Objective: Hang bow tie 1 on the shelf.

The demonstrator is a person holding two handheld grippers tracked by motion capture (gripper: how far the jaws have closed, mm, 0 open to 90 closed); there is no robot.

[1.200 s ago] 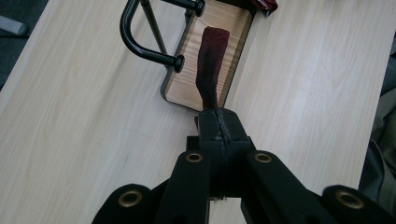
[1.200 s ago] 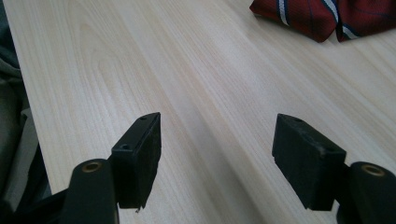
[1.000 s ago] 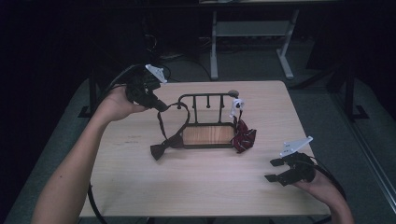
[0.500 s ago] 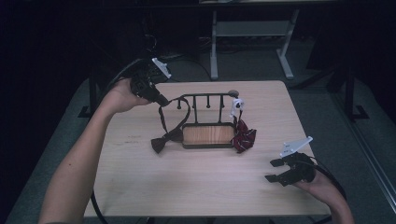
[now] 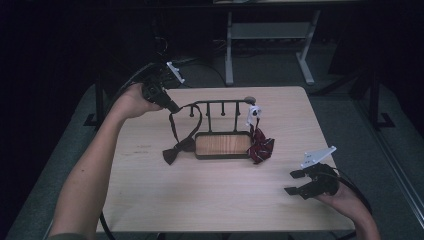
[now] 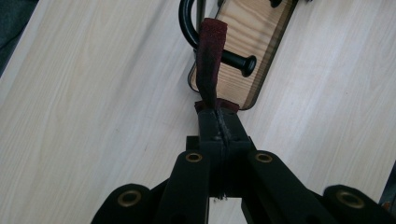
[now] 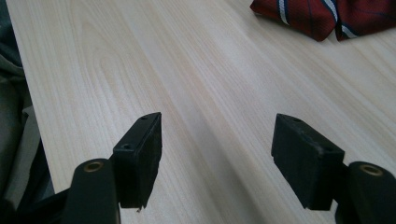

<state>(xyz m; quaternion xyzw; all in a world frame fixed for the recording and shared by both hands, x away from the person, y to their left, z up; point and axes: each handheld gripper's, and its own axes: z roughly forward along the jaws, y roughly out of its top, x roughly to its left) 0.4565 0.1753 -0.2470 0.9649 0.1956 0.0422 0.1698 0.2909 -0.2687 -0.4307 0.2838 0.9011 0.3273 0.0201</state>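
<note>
Left gripper (image 5: 172,106), jaws pinching the dark bow tie's strap (image 6: 210,65) beside the hook rack (image 5: 222,145); right gripper (image 5: 295,182), jaws spread, hovering apart.

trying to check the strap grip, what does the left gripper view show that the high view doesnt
The left gripper view alone shows the left gripper with its jaws pressed together on the dark maroon fabric strap, close up, and one black peg of the rack's rail end-on.

The high view alone shows the dark bow tie at the strap's lower end lying on the light wooden table, the red striped bow tie hanging at the rack's other end, and the right gripper, open and apart from both.

Both show the black metal rack with a wooden base, the strap and the table.
</note>
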